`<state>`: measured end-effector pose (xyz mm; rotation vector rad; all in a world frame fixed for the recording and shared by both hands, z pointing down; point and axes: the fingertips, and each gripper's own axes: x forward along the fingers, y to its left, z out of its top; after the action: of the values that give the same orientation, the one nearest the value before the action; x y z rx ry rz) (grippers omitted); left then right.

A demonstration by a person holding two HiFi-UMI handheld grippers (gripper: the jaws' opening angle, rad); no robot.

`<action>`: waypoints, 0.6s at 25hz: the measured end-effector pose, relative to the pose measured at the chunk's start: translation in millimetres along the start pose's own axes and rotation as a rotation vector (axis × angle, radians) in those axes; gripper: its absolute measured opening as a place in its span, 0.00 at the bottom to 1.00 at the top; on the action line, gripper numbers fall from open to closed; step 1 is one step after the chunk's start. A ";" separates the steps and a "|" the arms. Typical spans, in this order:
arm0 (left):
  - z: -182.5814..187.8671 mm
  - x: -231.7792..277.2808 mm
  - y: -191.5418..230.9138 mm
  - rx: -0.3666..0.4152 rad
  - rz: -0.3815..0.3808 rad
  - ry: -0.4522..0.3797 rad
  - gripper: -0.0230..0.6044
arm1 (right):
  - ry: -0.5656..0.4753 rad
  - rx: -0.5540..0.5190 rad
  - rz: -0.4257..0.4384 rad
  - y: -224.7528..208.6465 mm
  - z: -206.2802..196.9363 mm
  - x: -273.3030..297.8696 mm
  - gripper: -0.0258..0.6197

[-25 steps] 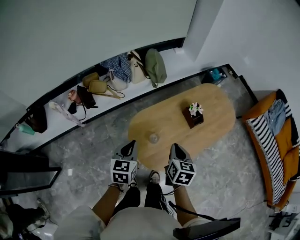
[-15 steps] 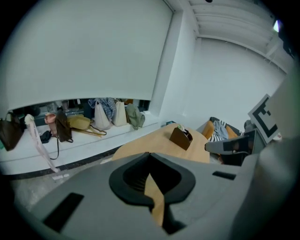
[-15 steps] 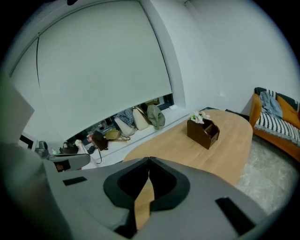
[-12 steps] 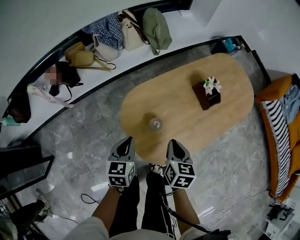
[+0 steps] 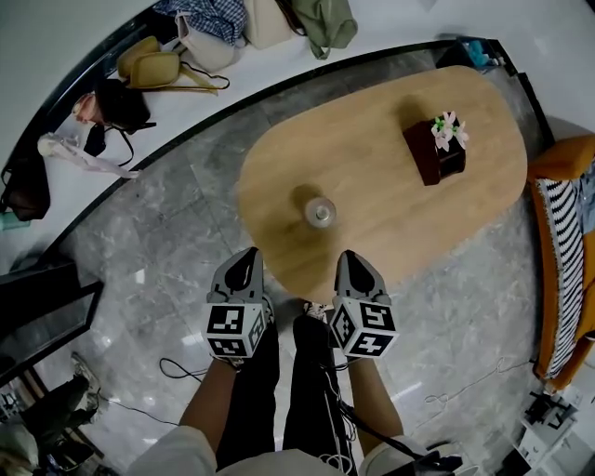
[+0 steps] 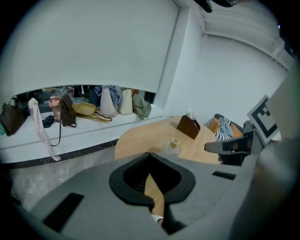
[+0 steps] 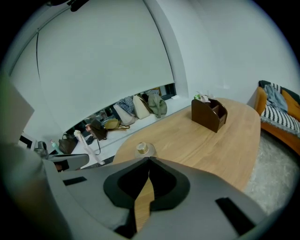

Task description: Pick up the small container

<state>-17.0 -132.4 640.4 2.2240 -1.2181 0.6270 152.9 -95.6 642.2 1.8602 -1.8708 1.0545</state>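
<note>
- The small container (image 5: 320,213) stands on the desk (image 5: 390,177), well short of both grippers.
- The left gripper (image 5: 248,259) and right gripper (image 5: 347,261) hover at the desk's near edge, fingers pressed together, empty.

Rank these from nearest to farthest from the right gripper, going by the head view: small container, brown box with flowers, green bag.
1. small container, on the table's near end, just ahead of the right gripper.
2. brown box with flowers, farther along the table, to the right.
3. green bag, on the white ledge beyond the table.
</note>
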 end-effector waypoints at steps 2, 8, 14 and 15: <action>-4.1 0.2 2.9 -0.001 0.004 -0.001 0.05 | -0.006 0.003 0.019 1.8 -1.3 4.4 0.08; -22.7 4.5 14.3 -0.018 0.030 0.001 0.05 | 0.002 -0.019 0.059 2.9 -11.2 22.6 0.08; -38.4 10.0 23.6 -0.046 0.058 0.001 0.05 | 0.024 -0.054 0.084 0.1 -18.6 47.0 0.18; -41.3 10.5 25.5 -0.049 0.062 0.002 0.05 | 0.029 -0.056 0.088 0.2 -20.0 50.8 0.18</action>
<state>-39.9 -124.2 683.8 2.1514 -1.2923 0.6169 141.2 -119.4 689.9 1.7368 -1.9611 1.0395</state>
